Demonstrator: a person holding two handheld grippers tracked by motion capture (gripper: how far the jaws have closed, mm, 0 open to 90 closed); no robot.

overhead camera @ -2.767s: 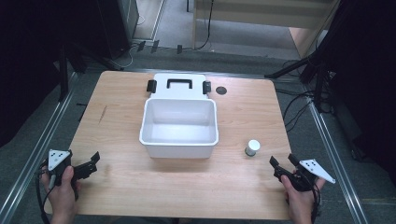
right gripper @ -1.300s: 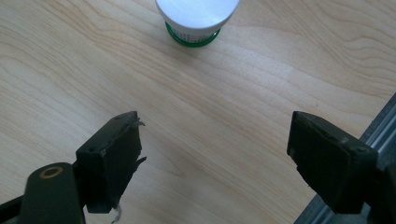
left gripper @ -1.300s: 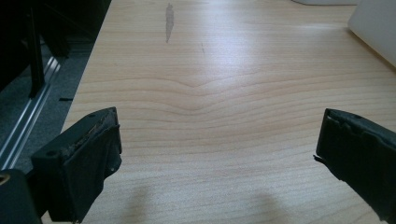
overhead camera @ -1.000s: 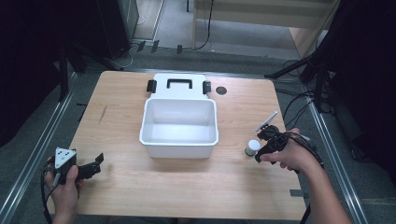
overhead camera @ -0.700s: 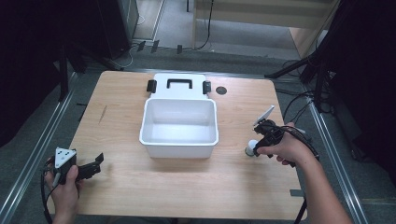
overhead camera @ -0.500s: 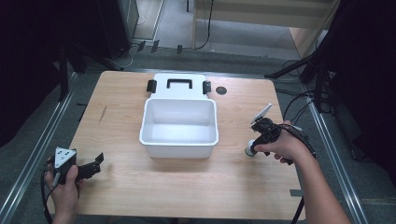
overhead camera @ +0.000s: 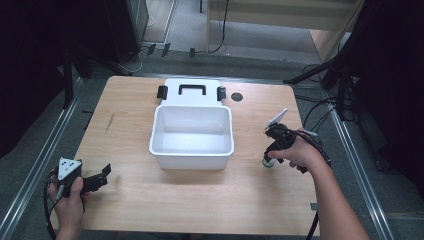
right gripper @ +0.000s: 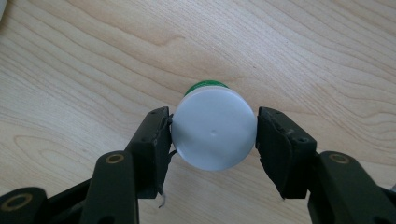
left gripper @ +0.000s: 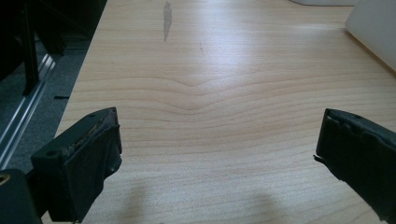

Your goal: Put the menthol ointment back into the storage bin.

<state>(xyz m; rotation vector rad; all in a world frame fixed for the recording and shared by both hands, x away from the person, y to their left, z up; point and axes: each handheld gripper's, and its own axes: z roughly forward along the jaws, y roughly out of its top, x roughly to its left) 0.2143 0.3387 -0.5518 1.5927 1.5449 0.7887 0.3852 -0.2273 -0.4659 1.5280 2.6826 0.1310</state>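
So we've got the right tool down over the little white-capped jar, one jaw either side of the cap. Its jaws have just been closing with the jar between them: the left pad looks to be touching the cap and the right one is at its edge, so we'd call it a grip just forming, not a firm one yet. The jar stands upright on the bench, near the right edge, just off the front right corner of the white bin.

Handling-wise, we reckon it's light and stiff: a small plastic jar with a smooth round cap and a bit of green showing below it. Smooth and round means it could spin or squirt out if pinched off-centre, so we'd take it square across the widest part of the cap, or lower on the body if the tool can reach.

Our left tool rests near the front left corner, jaws wide, nothing between them.

Bench top is pale wood, flat and a bit glossy. Farther back, the bin's lid lies flat behind it. Beyond that, grey floor, cables and dark stands.
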